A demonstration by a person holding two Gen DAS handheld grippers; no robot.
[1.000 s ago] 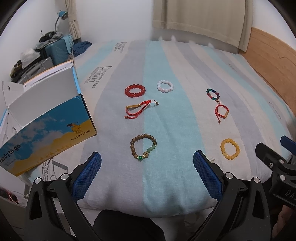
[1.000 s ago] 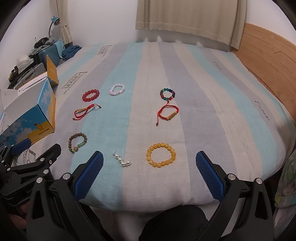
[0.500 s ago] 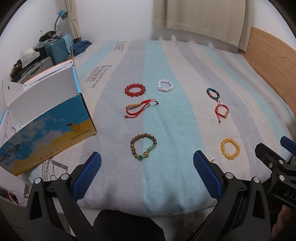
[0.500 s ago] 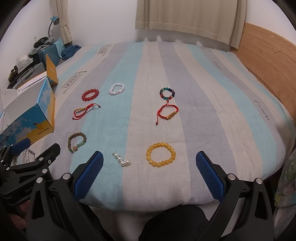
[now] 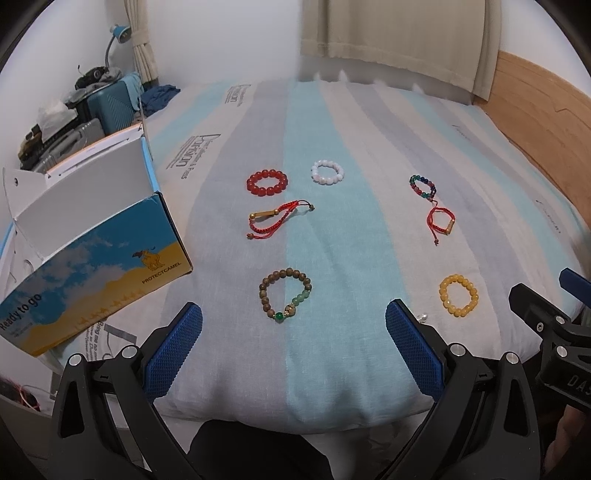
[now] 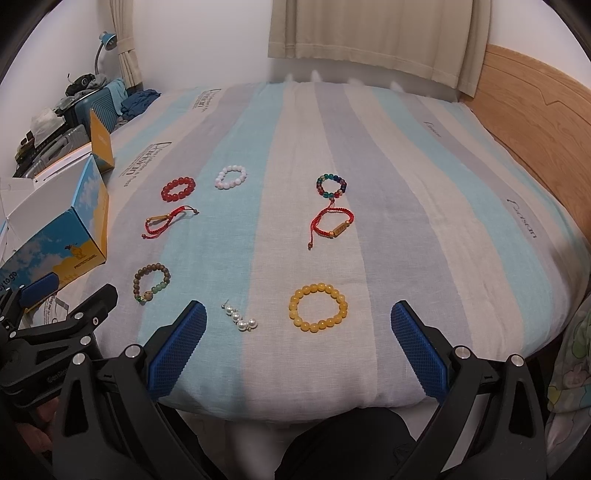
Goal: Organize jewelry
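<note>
Several bracelets lie on the striped bed. A brown and green bead bracelet [image 5: 286, 295] [image 6: 152, 282] lies near my left gripper [image 5: 293, 347], which is open and empty. A yellow bead bracelet [image 6: 318, 311] [image 5: 458, 295] and a pearl piece [image 6: 239, 318] lie just ahead of my right gripper [image 6: 295, 347], also open and empty. Farther back lie a red bead bracelet [image 5: 267, 182], a white bead bracelet [image 5: 327, 172], a multicolour bead bracelet [image 6: 331, 186] and two red cord bracelets [image 5: 275, 218] [image 6: 332, 225].
An open blue and yellow cardboard box [image 5: 92, 258] [image 6: 59, 236] stands at the bed's left edge. Suitcases and clutter [image 5: 92, 103] sit beyond it. A wooden headboard [image 6: 535, 110] borders the right side. A curtain [image 6: 369, 33] hangs behind.
Both grippers have held nearly still over the near edge of the bed. The jewelry has not moved.
</note>
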